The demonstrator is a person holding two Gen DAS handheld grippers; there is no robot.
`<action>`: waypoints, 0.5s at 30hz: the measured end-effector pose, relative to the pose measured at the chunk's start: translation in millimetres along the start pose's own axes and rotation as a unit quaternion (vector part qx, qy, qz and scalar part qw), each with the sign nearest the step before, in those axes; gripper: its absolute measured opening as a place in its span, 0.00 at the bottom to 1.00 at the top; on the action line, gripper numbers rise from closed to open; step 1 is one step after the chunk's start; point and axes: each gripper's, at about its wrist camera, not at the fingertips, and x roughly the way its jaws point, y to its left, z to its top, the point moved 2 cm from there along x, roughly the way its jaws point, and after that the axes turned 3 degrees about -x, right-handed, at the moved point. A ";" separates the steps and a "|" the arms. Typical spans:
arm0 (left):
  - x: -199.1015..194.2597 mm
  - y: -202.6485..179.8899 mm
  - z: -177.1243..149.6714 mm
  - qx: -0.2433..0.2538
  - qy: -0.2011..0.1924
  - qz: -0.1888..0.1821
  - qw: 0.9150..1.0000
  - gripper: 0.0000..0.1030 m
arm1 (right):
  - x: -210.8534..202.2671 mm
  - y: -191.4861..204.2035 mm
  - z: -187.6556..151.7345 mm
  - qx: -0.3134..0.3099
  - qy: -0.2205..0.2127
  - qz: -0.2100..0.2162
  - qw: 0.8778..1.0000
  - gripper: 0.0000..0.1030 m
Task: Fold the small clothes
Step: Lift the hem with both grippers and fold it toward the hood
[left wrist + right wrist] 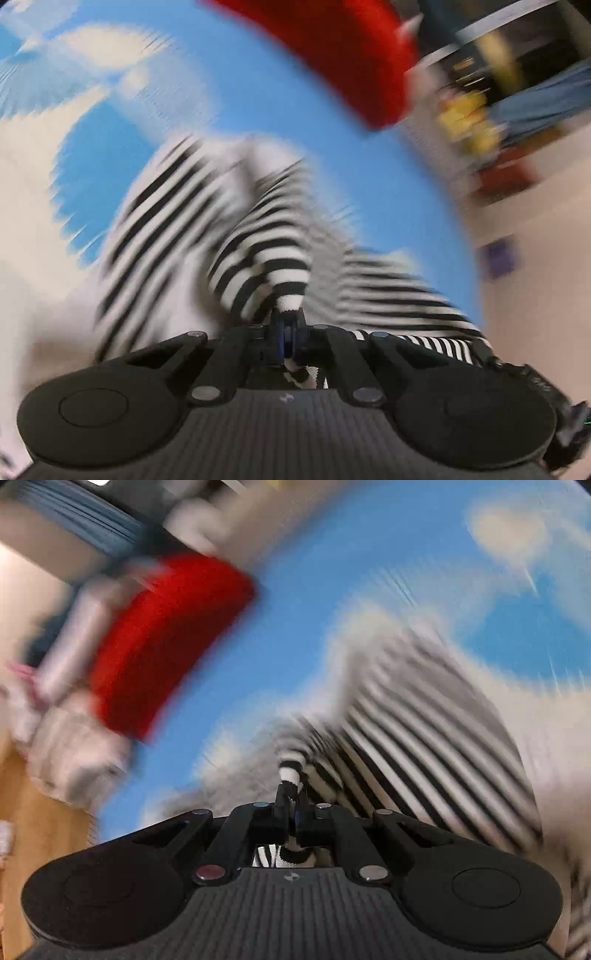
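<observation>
Left gripper (286,325): black two-finger tool filling the bottom of the left wrist view; its jaws are pressed together on a bunched fold of striped cloth, and a bit of the same cloth shows behind the pads, near the tool's body.
Right gripper (291,797): same black tool at the bottom of the right wrist view; jaws clamped on a narrow striped end of the cloth, with more striped cloth visible just behind the fingers.
Striped garment (258,258): small black-and-white striped piece of clothing, pinched by both tools. In the left wrist view it rises from the jaws as a gathered ridge and spreads to both sides over the sheet. In the right wrist view (424,720) its broad part lies to the right of the jaws.
Cloud-print sheet (240,92): blue fabric with white clouds, spread under the garment and covering most of both views.
Red item (332,48): bright red folded cloth lying on the sheet beyond the garment, well apart from it; upper middle in the left wrist view, upper left (166,638) in the right.
Picture quality: both views are heavily smeared, so the garment's type and the dark and yellow things past the sheet's edge cannot be told.
</observation>
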 end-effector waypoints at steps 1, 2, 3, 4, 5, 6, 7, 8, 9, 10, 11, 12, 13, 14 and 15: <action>-7.3 -4.3 2.0 0.006 -0.009 -0.017 1.000 0.04 | -13.5 10.0 7.8 -0.023 -0.031 0.018 0.999 0.02; -12.3 -4.9 2.6 0.006 -0.011 -0.027 1.000 0.04 | -24.5 16.5 13.3 -0.042 -0.054 0.027 0.997 0.02; -12.3 -1.2 1.3 0.001 0.000 -0.024 1.000 0.04 | -32.6 17.7 17.1 -0.050 -0.066 0.031 0.996 0.02; -6.5 6.3 -2.4 -0.005 0.025 -0.006 1.000 0.04 | -34.1 13.7 16.7 -0.045 -0.061 0.027 0.997 0.02; 1.6 15.0 -7.7 -0.009 0.055 0.020 0.998 0.04 | -30.6 6.7 13.9 -0.037 -0.040 0.015 0.998 0.02; 12.8 24.9 -14.6 -0.011 0.090 0.059 0.994 0.04 | -22.3 -3.4 8.5 -0.030 -0.006 -0.013 0.999 0.02; 24.2 34.3 -22.8 -0.007 0.124 0.099 0.987 0.06 | -11.6 -17.1 1.0 -0.020 0.031 -0.060 0.998 0.02; 30.9 39.5 -28.1 -0.005 0.144 0.122 0.982 0.19 | -1.4 -30.0 -5.8 -0.010 0.064 -0.107 0.992 0.03; 32.9 41.5 -30.8 -0.006 0.152 0.135 0.979 0.22 | 10.4 -46.5 -14.9 0.000 0.109 -0.159 0.981 0.10; 29.7 40.0 -29.4 -0.005 0.144 0.137 0.980 0.25 | 16.9 -58.2 -21.1 0.011 0.138 -0.182 0.974 0.16; 24.6 34.5 -25.3 0.003 0.132 0.134 0.982 0.27 | 18.3 -64.9 -23.6 0.026 0.143 -0.192 0.970 0.25; 16.7 26.8 -20.1 0.016 0.111 0.129 0.985 0.28 | 14.9 -64.3 -22.2 0.034 0.134 -0.188 0.972 0.29; 8.0 18.6 -15.5 0.030 0.086 0.123 0.988 0.32 | 10.4 -57.4 -17.2 0.025 0.118 -0.182 0.976 0.29; -1.9 8.8 -11.9 0.049 0.056 0.118 0.990 0.35 | 5.5 -47.9 -13.4 0.007 0.096 -0.176 0.980 0.29; -10.3 -1.2 -10.5 0.074 0.030 0.111 0.991 0.37 | -4.2 -33.1 -6.6 -0.026 0.053 -0.169 0.984 0.30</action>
